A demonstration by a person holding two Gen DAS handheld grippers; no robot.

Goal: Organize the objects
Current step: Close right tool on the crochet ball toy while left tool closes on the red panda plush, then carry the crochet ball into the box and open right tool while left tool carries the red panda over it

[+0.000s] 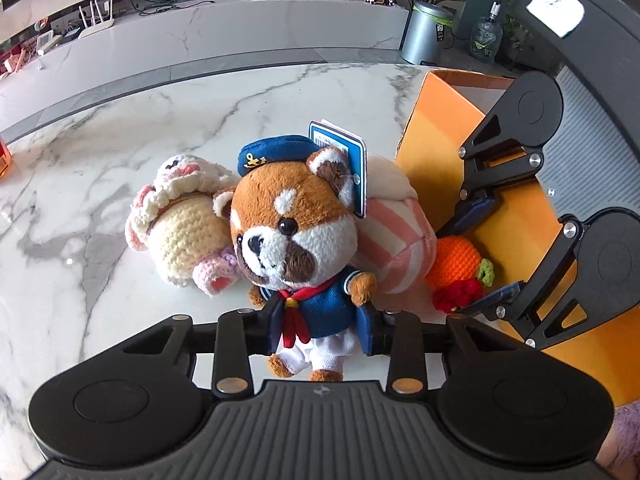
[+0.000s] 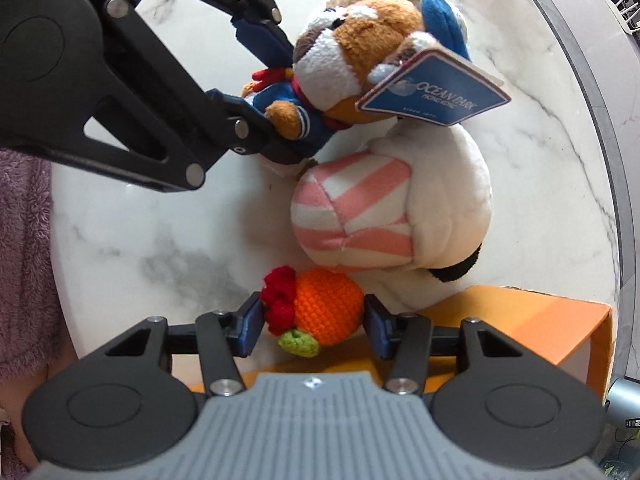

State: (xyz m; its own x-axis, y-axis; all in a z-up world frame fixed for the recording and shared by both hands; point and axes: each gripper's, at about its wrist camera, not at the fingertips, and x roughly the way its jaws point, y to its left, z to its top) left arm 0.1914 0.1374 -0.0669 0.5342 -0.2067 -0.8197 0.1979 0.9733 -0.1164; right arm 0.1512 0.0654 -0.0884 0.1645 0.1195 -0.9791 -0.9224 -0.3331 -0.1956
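Toys crowd the marble table point(image 1: 120, 120) beside my orange box point(image 1: 440, 128). My left gripper point(image 1: 322, 330) pinches the sailor bear point(image 1: 296, 232) at its blue jacket. My right gripper point(image 2: 314, 326) straddles the orange crochet fruit point(image 2: 320, 312), pads at its sides; I cannot tell whether they press. A pink-striped plush point(image 2: 360, 216) lies between bear and fruit.

sailor panda plush point(image 1: 296, 236) upright | crochet orange point(image 2: 326, 312) beside orange box point(image 2: 520, 320)
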